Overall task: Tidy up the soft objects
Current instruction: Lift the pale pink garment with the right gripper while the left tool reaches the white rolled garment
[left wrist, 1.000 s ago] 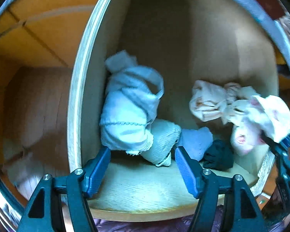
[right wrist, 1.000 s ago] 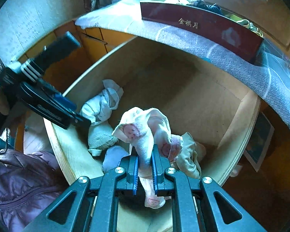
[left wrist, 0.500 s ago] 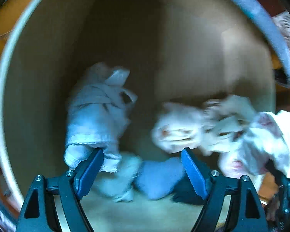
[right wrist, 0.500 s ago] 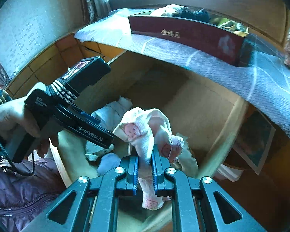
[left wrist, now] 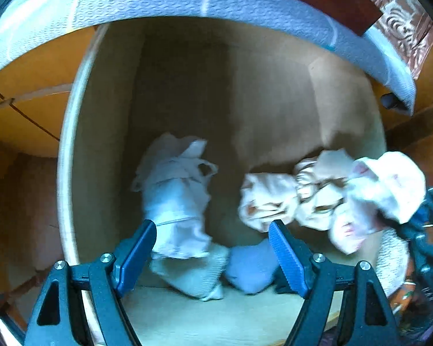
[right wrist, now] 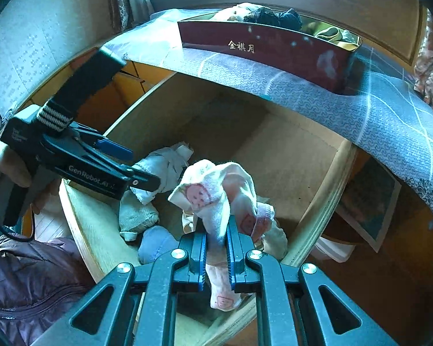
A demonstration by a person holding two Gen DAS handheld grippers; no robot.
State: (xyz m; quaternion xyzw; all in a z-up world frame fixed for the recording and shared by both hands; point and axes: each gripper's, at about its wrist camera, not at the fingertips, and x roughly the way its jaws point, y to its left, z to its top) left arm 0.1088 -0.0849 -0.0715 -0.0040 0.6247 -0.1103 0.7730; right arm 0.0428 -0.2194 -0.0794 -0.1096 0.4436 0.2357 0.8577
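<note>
Step in hand, as I read it: sorting socks into the open wooden drawer (right wrist: 317, 225). Your right gripper (right wrist: 216, 248) is clamped on a pink-printed white sock (right wrist: 213, 199), its jaws nearly together with the fabric pinched between the pads; the sock bunches above the jaws and its toe hangs below, over the drawer's near right corner. Your left gripper (left wrist: 210, 253) has its jaws spread wide, closing slightly, with nothing between the pads; it hangs above the pale blue-white bundle (left wrist: 176, 199) lying along the left wall. A ribbed cream sock (left wrist: 193, 274) and a blue sock (left wrist: 251, 268) lie against the near edge, touching each other; a cream-and-pink heap (left wrist: 274, 199) sits toward the right wall, just beside the held sock. Motion blur in the left wrist view; cannot tell whether the left pads touch the bundle. Next move, my judgement: pair or place the held sock. You would need the free left gripper to catch its hanging end, or lower it onto the right-hand heap before letting go. The dark red box (right wrist: 262, 49) on the cloth above the drawer holds more socks.
</note>
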